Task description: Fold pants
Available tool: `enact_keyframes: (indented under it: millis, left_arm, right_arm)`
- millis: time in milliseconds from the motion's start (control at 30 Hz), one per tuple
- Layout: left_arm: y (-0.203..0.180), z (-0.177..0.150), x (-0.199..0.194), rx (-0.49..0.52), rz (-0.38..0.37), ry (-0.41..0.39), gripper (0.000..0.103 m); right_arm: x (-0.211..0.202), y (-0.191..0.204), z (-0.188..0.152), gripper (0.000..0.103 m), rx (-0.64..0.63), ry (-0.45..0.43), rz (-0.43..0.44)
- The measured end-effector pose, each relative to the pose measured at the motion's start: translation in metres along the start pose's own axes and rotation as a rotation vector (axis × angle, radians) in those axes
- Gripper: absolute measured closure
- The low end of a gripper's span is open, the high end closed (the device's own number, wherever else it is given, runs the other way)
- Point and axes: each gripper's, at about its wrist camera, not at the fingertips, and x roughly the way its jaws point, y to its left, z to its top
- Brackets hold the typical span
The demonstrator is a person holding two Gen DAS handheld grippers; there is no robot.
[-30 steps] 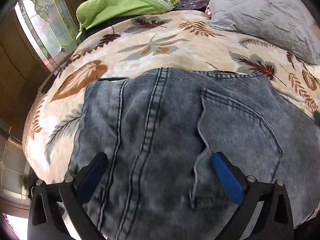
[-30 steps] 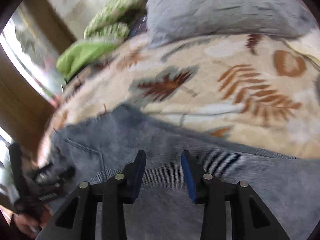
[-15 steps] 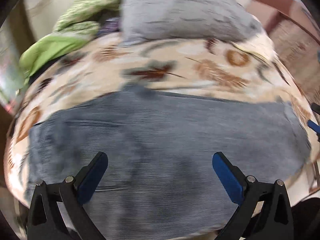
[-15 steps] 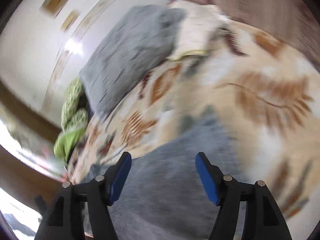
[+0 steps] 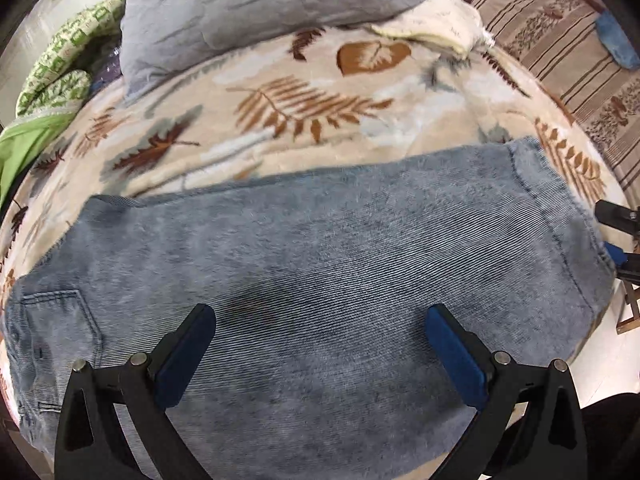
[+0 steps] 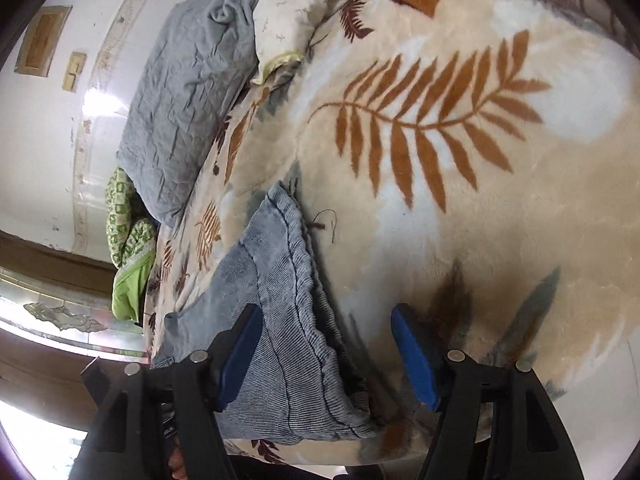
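Grey-blue denim pants (image 5: pixel 328 272) lie flat across a leaf-print blanket (image 5: pixel 304 92) on a bed, back pocket at the left and leg hem at the right. My left gripper (image 5: pixel 320 356) is open and empty above the middle of the legs. My right gripper (image 6: pixel 326 354) is open around the hem end of the pants (image 6: pixel 288 320), with the hem edge between its blue pads; it also shows at the right edge of the left wrist view (image 5: pixel 618 240).
A grey pillow (image 5: pixel 256 4) and a cream pillow (image 5: pixel 432 28) lie at the head of the bed. Green cloths (image 5: pixel 52 76) are piled at the far left. A striped brown mattress (image 5: pixel 568 48) lies at the right. A window (image 6: pixel 60 320) is beyond the bed's left side.
Both grippers have swung to the right along the pants, from the waist and pocket toward the legs and hem. The right gripper has opened wider and now sits at the hem.
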Motion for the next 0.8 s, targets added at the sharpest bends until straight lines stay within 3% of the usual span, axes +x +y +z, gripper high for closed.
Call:
enact_keyframes:
  millis: [367, 433, 500, 533, 667, 800]
  left_arm:
    - [0.017, -0.006, -0.003, -0.046, -0.028, 0.032, 0.0]
    - [0.026, -0.01, -0.006, -0.065, -0.025, 0.035, 0.0]
    - [0.035, -0.015, -0.009, -0.088, -0.016, 0.042, 0.0]
    - [0.041, -0.017, -0.01, -0.101, -0.008, 0.043, 0.0]
    - [0.065, -0.026, -0.014, -0.155, 0.019, 0.041, 0.0]
    - [0.096, -0.035, -0.019, -0.23, 0.036, 0.043, 0.0]
  right_arm:
    - [0.032, 0.03, 0.001, 0.033, -0.081, 0.056, 0.031]
    - [0.036, 0.035, 0.0, 0.043, -0.11, 0.059, -0.006]
    - [0.041, 0.04, -0.003, 0.071, -0.134, 0.065, -0.045]
    - [0.044, 0.04, -0.004, 0.076, -0.143, 0.062, -0.081]
    - [0.041, 0.044, -0.007, 0.082, -0.154, 0.028, -0.104]
    - [0.033, 0.06, -0.012, 0.084, -0.178, -0.005, -0.049]
